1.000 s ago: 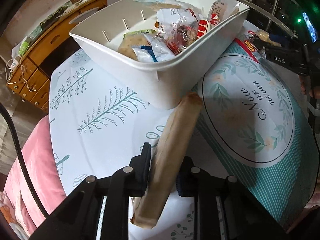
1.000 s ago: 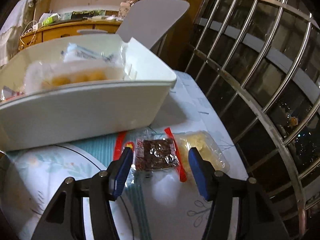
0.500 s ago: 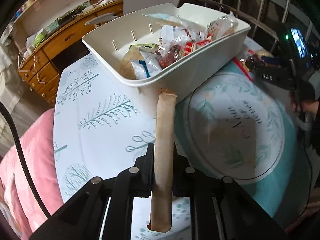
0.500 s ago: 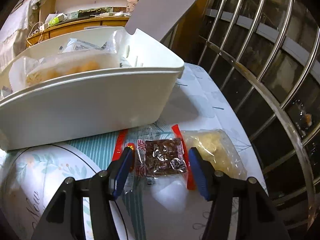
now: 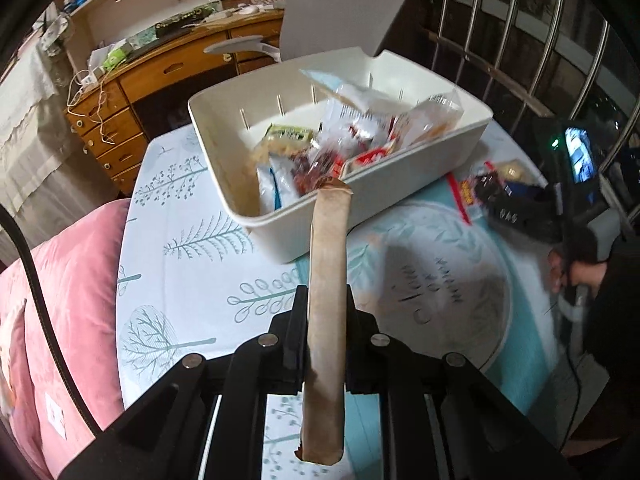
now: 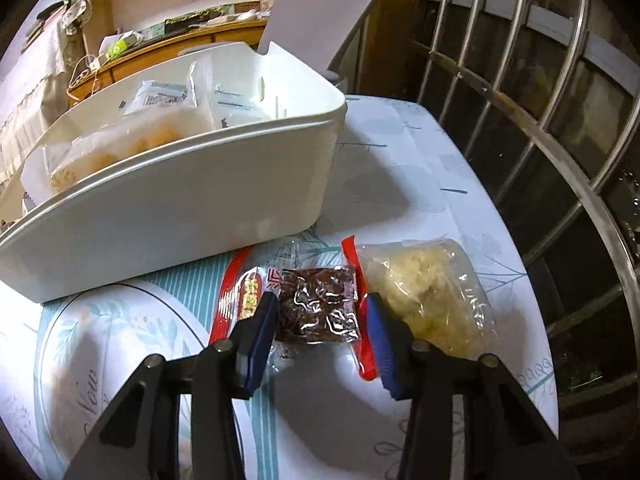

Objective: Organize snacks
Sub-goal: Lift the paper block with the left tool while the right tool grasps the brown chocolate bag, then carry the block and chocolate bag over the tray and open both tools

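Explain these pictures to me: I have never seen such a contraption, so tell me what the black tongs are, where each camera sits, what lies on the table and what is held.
No robot here: a person holds a two-fingered gripper in each hand, with a camera on each looking along its fingers. In the left view, the left gripper is shut on a long brown snack stick, pointing toward the white bin of snacks. In the right view, the right gripper has just been closing around a dark snack packet lying on the tablecloth; whether it grips yet is unclear. Beside it lies a clear bag of yellowish snacks.
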`<action>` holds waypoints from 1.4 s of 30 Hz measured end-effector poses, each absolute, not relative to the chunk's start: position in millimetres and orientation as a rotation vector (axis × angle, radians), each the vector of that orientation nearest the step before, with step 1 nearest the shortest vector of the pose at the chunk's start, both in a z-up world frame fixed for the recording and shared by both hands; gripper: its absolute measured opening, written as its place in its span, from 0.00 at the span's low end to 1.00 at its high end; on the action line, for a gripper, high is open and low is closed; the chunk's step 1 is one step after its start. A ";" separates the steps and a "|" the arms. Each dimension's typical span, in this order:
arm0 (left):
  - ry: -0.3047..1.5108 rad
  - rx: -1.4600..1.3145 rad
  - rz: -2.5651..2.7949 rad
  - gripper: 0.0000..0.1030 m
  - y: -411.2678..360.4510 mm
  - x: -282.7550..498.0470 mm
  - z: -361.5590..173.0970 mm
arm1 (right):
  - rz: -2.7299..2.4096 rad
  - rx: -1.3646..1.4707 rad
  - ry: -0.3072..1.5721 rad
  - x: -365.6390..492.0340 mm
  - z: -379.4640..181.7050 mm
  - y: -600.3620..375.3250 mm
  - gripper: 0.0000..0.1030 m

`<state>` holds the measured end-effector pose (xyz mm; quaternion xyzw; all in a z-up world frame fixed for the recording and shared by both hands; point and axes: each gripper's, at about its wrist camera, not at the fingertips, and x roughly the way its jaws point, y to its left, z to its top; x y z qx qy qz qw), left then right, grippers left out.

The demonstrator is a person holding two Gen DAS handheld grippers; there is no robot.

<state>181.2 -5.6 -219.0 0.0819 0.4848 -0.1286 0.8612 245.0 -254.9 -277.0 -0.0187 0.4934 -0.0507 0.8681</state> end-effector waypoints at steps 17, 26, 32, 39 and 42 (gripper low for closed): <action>0.964 0.115 -0.311 0.11 -33.9 209.6 -149.9 | 0.066 0.115 1.108 235.4 -240.2 -268.1 0.39; 0.897 0.165 -0.319 0.11 -31.9 244.7 -121.7 | 0.115 0.126 1.020 225.1 -183.3 -277.0 0.39; 0.873 0.157 -0.285 0.11 -19.5 271.0 -116.4 | 0.126 0.133 0.881 238.2 -139.6 -281.3 0.39; 0.893 0.077 -0.227 0.11 -1.6 312.8 -123.0 | 0.134 0.123 0.741 278.4 -120.6 -269.4 0.39; 0.895 0.032 -0.191 0.14 5.8 328.5 -128.8 | 0.147 0.135 0.724 296.6 -124.7 -262.1 0.39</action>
